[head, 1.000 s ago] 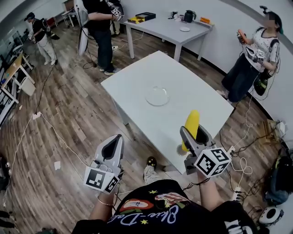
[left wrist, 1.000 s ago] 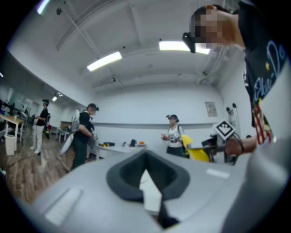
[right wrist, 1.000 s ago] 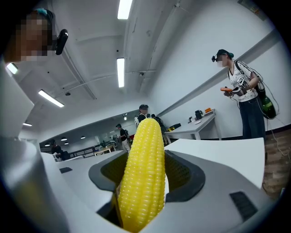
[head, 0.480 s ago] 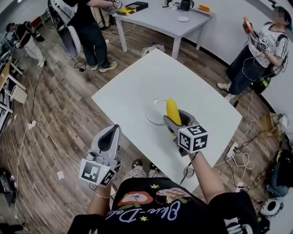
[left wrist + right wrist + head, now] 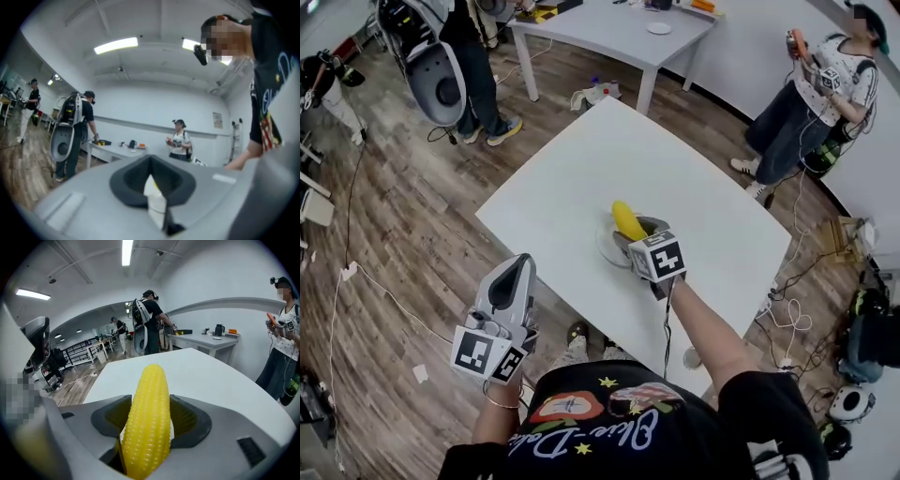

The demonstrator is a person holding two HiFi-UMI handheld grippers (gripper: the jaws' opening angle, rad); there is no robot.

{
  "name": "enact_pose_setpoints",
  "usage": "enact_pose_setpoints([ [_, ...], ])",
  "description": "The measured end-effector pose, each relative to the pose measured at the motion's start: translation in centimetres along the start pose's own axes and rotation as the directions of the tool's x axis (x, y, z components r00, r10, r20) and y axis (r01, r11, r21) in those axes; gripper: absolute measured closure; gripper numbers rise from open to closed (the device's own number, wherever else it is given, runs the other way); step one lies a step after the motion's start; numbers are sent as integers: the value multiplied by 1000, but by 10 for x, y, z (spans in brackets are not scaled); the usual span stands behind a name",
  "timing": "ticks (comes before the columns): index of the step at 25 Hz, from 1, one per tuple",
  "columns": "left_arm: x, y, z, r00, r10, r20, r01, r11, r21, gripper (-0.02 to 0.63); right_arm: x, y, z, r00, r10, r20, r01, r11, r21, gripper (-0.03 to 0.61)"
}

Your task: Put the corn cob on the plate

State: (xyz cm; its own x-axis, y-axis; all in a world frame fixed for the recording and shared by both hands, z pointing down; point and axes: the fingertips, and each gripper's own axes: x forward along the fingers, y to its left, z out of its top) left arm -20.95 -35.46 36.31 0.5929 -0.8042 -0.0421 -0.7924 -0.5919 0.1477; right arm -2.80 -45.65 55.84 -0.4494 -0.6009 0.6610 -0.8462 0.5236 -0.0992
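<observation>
A yellow corn cob [image 5: 626,221] [image 5: 149,418] sticks out between the jaws of my right gripper [image 5: 639,232] [image 5: 150,420], which is shut on it. In the head view the cob hangs over the clear round plate [image 5: 609,247] on the white table [image 5: 581,178]; I cannot tell whether it touches the plate. My left gripper [image 5: 508,291] [image 5: 152,190] is held off the table's near-left edge, above the wooden floor. Its jaws are closed together with nothing between them.
A second white table [image 5: 609,28] with small items stands at the back. A person [image 5: 811,94] stands past the table's far right, others [image 5: 478,56] at the back left. Cables [image 5: 792,309] trail on the floor at right.
My right gripper has carried the corn cob from the table's near edge forward and left to above the plate. The left gripper has stayed low at the left.
</observation>
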Motion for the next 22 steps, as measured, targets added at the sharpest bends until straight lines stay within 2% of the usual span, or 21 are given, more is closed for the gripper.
enact_pose_setpoints([
  [5,-2,18,-3,999,30,10,-30,999,-39,627,12,-1,-8,998,-16,-68,13,999,-38,318],
  [10,-1,20,-11,1000,24,-4,-24,997,-78,627,27,-8,-16,992,-16,-122,15,1000,-15,318],
  [14,-6,26,-14,999,31,-19,-33,995,-89,627,36,-9,-15,985,-52,-163,38,995,-89,318],
  [17,-10,25,-14,999,35,-22,-37,996,-83,627,38,-10,-25,980,-56,-188,45,997,-65,318],
  [22,-15,29,-13,999,46,-16,-47,994,-97,627,41,-10,-26,987,-38,-159,35,999,-17,318],
])
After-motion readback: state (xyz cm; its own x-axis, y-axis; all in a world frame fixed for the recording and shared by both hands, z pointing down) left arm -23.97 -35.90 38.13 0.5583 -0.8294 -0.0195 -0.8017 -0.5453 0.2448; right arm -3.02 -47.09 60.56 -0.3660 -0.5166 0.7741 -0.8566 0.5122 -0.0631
